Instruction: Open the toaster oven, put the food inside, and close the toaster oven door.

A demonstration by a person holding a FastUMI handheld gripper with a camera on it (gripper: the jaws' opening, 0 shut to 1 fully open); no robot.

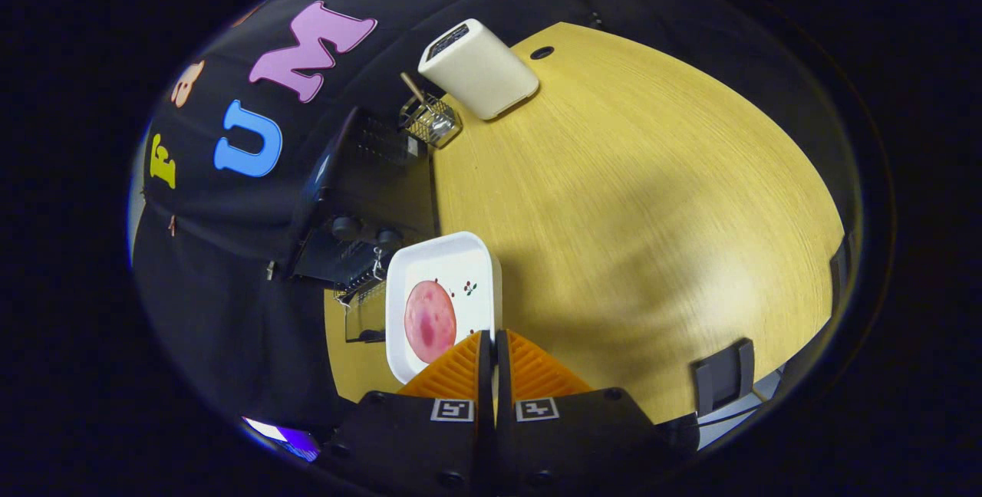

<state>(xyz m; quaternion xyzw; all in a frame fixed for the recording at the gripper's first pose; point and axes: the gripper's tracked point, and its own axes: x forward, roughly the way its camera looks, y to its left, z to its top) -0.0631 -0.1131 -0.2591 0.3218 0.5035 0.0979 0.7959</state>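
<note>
A white square plate (445,267) carries a round pink slice of meat (430,320). My gripper (491,337) has its two orange fingers (456,366) pressed almost together on the plate's near corner, and the rim runs into the narrow gap between them. The plate hangs just ahead of the fingers, beside the black toaster oven (360,190). The oven's glass door (362,317) lies folded down and open, partly under the plate's far edge. Two knobs (347,227) show on the oven's front.
The wooden table (629,198) stretches away beyond the fingers. A white box-shaped appliance (479,67) and a wire basket (430,120) stand at its far end near the oven. A dark bracket (721,383) sits at the table's edge.
</note>
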